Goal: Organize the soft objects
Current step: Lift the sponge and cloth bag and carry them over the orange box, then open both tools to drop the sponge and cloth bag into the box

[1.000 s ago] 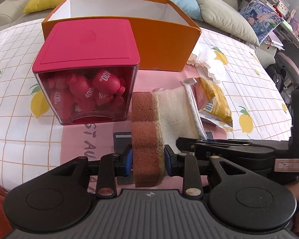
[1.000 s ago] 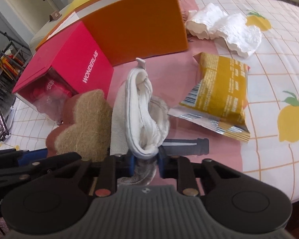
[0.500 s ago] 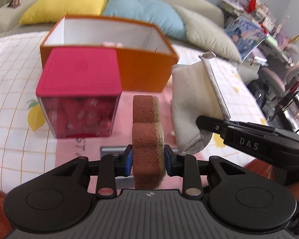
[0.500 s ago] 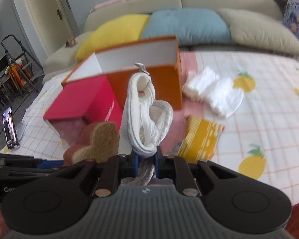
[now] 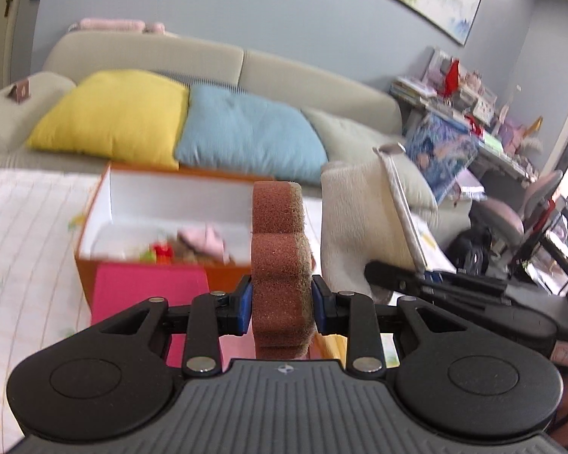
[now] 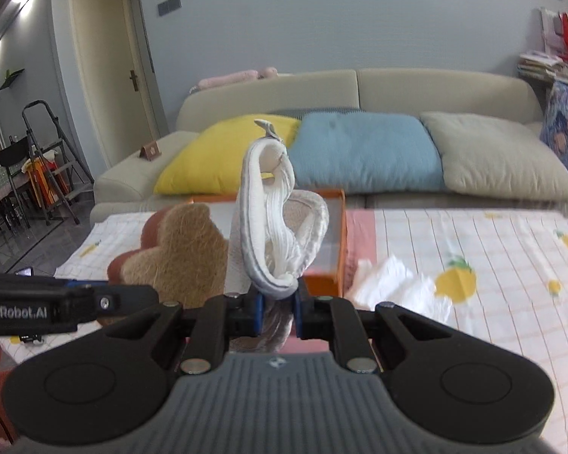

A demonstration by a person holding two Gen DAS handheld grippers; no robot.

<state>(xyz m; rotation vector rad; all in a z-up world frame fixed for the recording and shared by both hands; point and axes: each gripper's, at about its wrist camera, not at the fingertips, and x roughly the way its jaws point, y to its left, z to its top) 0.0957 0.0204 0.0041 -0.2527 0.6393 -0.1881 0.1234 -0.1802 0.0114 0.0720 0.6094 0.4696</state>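
Your left gripper (image 5: 282, 304) is pinching the brown sponge (image 5: 280, 265) edge-on, jaws spread just to its thickness. Your right gripper (image 6: 278, 308) is nearly pressed together, clamped on the folded white cloth (image 6: 272, 227). Both are held up in front of the orange box (image 5: 140, 234).

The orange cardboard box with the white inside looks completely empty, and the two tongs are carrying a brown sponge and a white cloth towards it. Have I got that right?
Not quite: the orange cardboard box is not empty. The left wrist view shows a pink soft thing and other small items on its floor. The rest holds: the left tongs grip the brown sponge and the right tongs grip the white cloth.
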